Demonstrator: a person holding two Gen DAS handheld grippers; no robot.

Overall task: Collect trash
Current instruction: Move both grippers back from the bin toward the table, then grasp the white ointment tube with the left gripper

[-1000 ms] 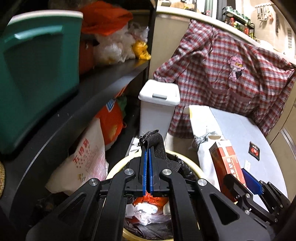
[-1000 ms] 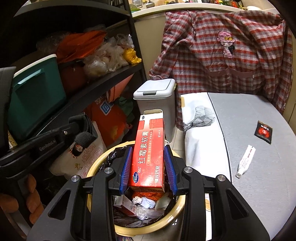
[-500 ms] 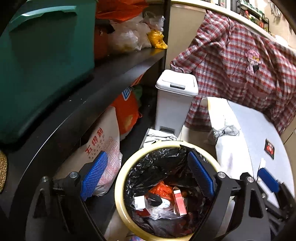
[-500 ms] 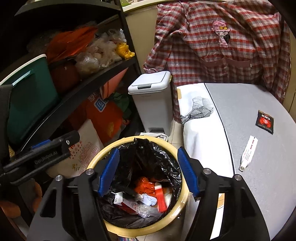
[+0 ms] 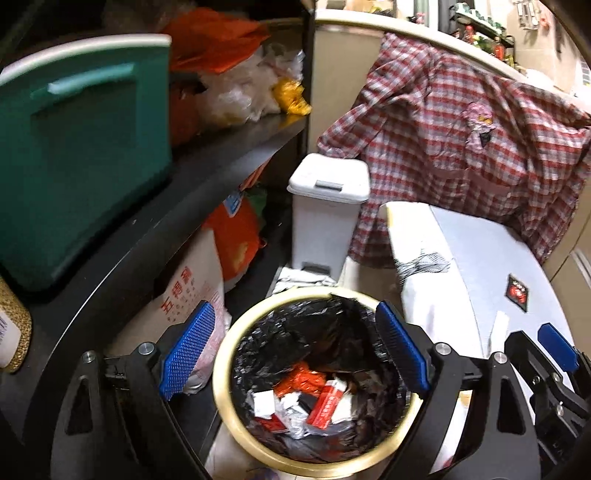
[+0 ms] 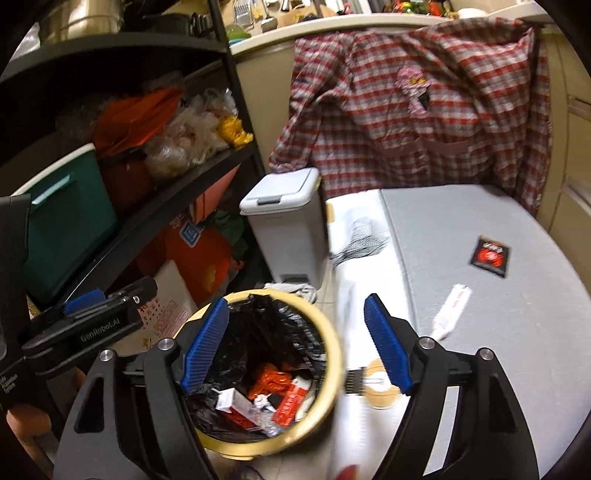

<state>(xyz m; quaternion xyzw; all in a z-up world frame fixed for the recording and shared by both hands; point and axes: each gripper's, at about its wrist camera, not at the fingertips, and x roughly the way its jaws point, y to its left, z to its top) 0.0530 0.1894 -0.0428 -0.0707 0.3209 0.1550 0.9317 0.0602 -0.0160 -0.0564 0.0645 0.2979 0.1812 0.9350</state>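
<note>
A lived-in home, this one, right at the edge of a kitchen. A red plaid shirt hangs draped over a cream counter, and up behind it utensils and bottles crowd the worktop. On the left, a black storage shelf is stuffed with plastic bags, a green bin and printed sacks. Down on the floor, a white pedal bin stands beside a yellow-rimmed wastebasket lined in black. A grey-covered table fills the right.
</note>
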